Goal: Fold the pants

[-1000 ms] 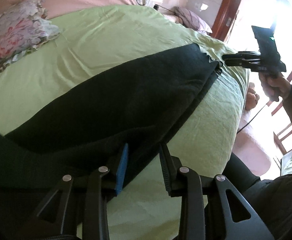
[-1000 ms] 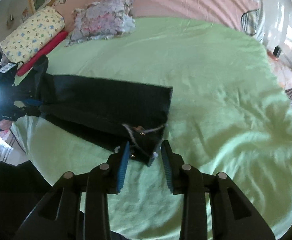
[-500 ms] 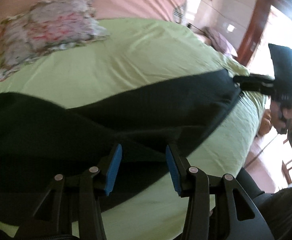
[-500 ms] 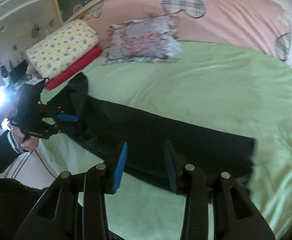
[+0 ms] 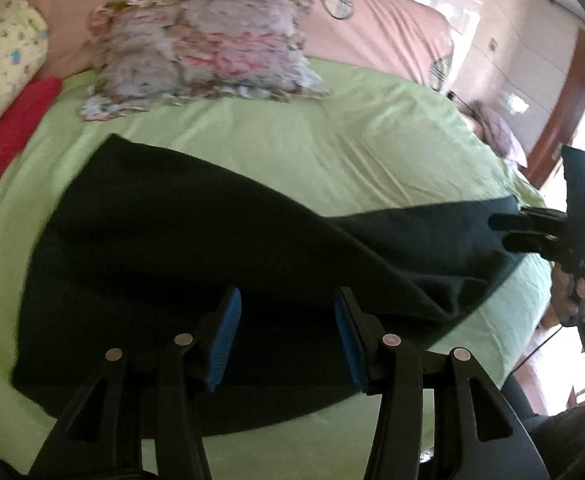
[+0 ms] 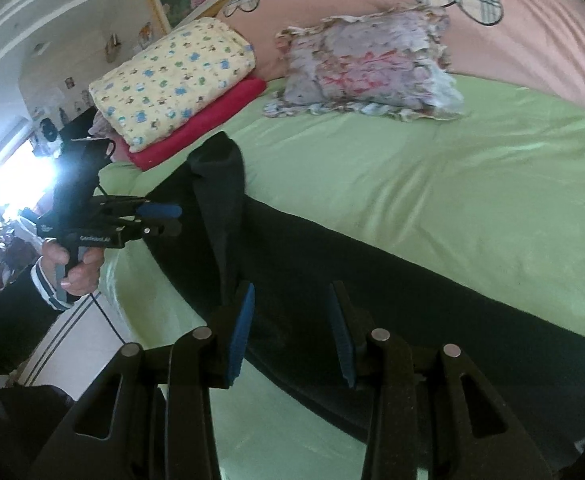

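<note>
Dark pants (image 5: 220,248) lie lengthwise across the green bed sheet (image 5: 332,148), legs stacked. In the left wrist view my left gripper (image 5: 286,322) is open and empty over the wide end of the pants. My right gripper (image 5: 510,230) shows at the far right, at the narrow end of the pants. In the right wrist view my right gripper (image 6: 290,326) is open and empty over the pants (image 6: 372,280). There my left gripper (image 6: 168,220) is open at the far end, beside a raised fold of the fabric.
A floral ruffled pillow (image 5: 204,56) lies at the head of the bed against a pink headboard cover (image 6: 532,20). A yellow patterned folded blanket (image 6: 172,76) lies on a red one (image 6: 208,120) at the bed's corner. The bed edge (image 6: 132,288) drops to the floor on the left.
Both grippers have let go of the pants and drawn back. Both views have swung up toward the head of the bed, and the pants now lie spread on the sheet.
</note>
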